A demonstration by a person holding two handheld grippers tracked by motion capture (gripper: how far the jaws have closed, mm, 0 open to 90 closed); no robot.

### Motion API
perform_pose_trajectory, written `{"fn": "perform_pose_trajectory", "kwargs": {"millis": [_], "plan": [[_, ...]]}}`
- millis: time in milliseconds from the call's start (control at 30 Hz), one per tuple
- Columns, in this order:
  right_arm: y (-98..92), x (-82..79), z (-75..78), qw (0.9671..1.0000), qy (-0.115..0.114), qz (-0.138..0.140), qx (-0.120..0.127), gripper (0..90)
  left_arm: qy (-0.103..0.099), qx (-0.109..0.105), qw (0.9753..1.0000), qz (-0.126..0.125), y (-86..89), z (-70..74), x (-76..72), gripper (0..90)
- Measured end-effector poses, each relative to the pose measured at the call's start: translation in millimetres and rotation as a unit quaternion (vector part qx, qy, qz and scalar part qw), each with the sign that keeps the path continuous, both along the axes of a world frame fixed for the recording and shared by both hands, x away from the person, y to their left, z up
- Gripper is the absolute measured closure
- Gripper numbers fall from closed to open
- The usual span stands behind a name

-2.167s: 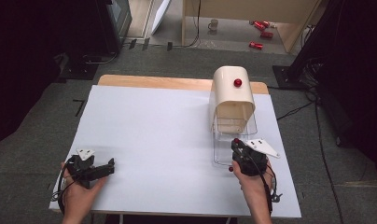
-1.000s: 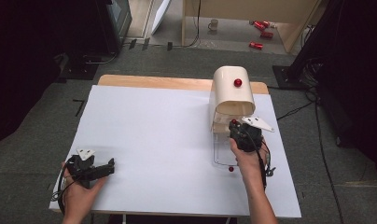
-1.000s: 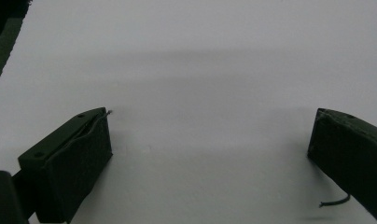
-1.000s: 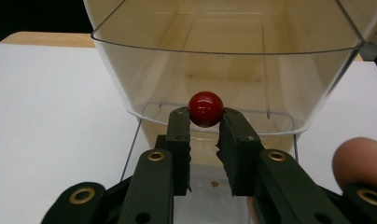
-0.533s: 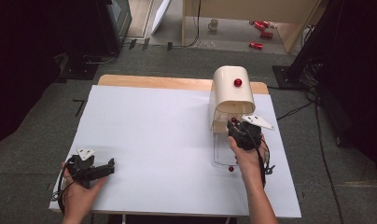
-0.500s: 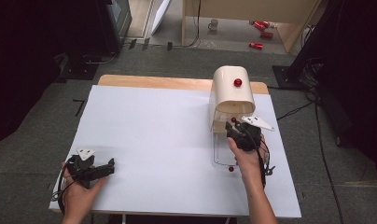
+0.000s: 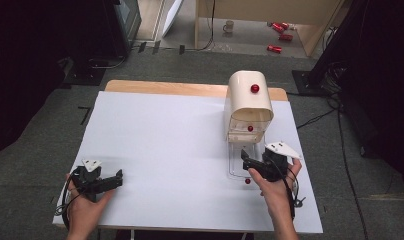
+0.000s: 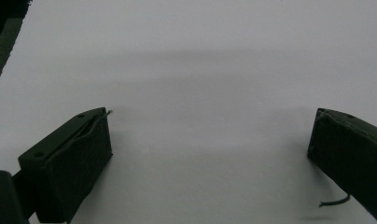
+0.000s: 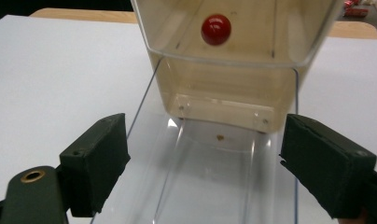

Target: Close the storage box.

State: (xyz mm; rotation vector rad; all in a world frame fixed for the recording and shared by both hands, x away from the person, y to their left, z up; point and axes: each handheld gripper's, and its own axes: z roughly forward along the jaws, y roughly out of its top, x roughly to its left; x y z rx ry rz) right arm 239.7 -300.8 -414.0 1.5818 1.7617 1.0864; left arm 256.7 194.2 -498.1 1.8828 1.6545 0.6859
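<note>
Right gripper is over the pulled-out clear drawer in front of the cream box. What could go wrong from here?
1. The right gripper is open, its fingers straddling the clear drawer; closing off-centre might skew it against the cream box.
2. The drawer is transparent and hard to see, so a finger may clip its rim.
3. The drawer's red knob sits near the table's front edge; pulling further might free the drawer.
</note>
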Motion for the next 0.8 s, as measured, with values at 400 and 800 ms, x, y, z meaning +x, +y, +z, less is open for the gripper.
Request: {"fn": "perform_pose_trajectory", "kwargs": {"millis": [400, 800], "plan": [[-6.4, -32.6, -8.1, 0.9999, 0.011, -0.011, -0.006, 14.4, -0.001, 0.000, 1.0000, 0.000, -0.1, -0.1, 0.0, 0.0], [-14.3, -59.2, -28.5, 0.9992, 0.026, -0.028, -0.009, 14.5, -0.001, 0.000, 1.0000, 0.000, -0.1, -0.1, 0.0, 0.0]]}}
